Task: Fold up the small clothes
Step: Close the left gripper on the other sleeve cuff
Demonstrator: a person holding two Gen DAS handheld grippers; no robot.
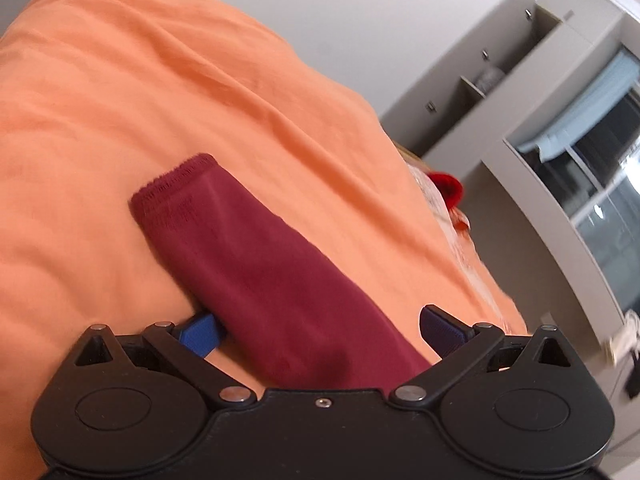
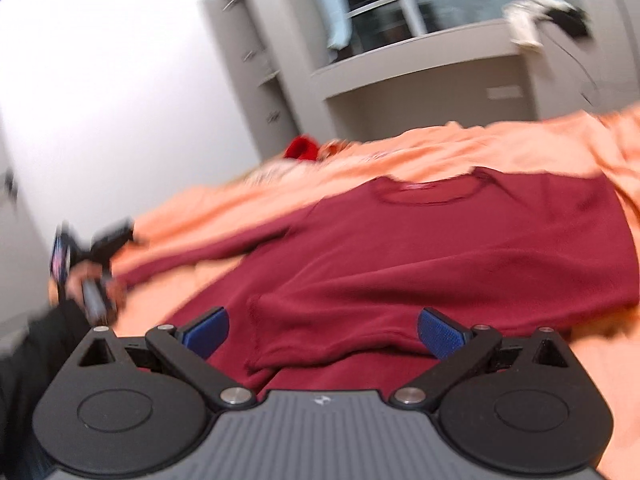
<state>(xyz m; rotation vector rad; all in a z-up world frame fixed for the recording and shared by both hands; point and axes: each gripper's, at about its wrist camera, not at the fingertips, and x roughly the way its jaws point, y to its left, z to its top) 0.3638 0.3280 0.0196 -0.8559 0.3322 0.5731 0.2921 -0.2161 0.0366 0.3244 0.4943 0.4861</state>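
A dark red long-sleeved sweater [image 2: 460, 248] lies flat on an orange bedsheet [image 2: 440, 148], collar away from me. One sleeve is folded across the body, its cuff near my right gripper [image 2: 322, 332], which is open with the hem between its blue pads. In the left wrist view the other sleeve [image 1: 256, 260] stretches out on the bedsheet [image 1: 120, 120], cuff far from me. My left gripper [image 1: 320, 328] is open, the sleeve lying between its fingers. The left gripper also shows at the left of the right wrist view [image 2: 96, 256].
A red item [image 2: 302, 148] lies at the far edge of the bed, also seen in the left wrist view [image 1: 446, 188]. Grey cabinets [image 1: 500, 80] and a window [image 2: 400, 4] stand beyond the bed.
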